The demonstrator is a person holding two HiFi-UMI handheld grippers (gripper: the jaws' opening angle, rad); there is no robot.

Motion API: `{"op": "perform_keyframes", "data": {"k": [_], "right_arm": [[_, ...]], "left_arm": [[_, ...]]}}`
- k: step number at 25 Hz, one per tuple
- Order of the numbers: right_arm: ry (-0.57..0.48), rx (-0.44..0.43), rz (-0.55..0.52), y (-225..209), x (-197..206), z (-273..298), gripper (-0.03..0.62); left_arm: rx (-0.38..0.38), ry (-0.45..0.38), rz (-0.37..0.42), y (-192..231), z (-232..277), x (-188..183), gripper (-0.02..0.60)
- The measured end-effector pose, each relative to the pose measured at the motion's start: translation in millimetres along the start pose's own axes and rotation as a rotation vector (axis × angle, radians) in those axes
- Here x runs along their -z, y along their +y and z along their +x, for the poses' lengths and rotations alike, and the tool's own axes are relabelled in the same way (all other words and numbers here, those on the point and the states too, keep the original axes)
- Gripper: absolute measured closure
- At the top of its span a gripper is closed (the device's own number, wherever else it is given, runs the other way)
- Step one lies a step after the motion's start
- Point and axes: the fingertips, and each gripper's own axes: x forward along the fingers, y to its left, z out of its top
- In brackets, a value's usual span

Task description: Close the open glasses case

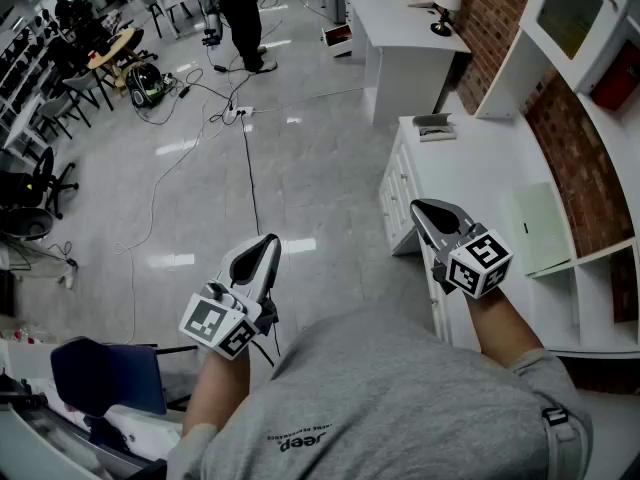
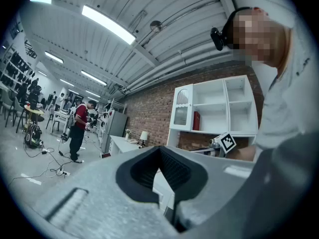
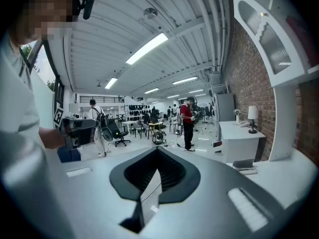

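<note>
In the head view, one blue chair [image 1: 105,373] sits at the lower left, and one person in a red top [image 1: 238,13] stands at the upper left on the grey floor [image 1: 310,158]. Two grippers are raised at mid-frame. The left gripper [image 1: 268,243] [image 2: 160,151] is over the floor with its jaws together and nothing between them. The right gripper [image 1: 422,208] [image 3: 158,151], also pressed closed and empty, is over the near edge of a white cabinet [image 1: 480,168]. One glasses case [image 1: 435,126] [image 3: 246,166] lies open at the cabinet's far end, above the right gripper in the frame and well apart from both. One lamp [image 1: 447,3] stands on a desk [image 1: 400,38] at the top. One pale green sheet [image 1: 540,230] lies on the cabinet at the right.
</note>
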Motion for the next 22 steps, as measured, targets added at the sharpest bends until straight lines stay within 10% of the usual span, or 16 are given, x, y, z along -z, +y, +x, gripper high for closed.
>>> {"op": "perform_keyframes", "data": {"k": [22], "right_arm": [[-0.05,0.011,0.016,-22.3,-6.2,-0.9,0.585]], "left_arm": [[0.017,0.018,0.004,3.3,23.3,1.3,0.583]]}}
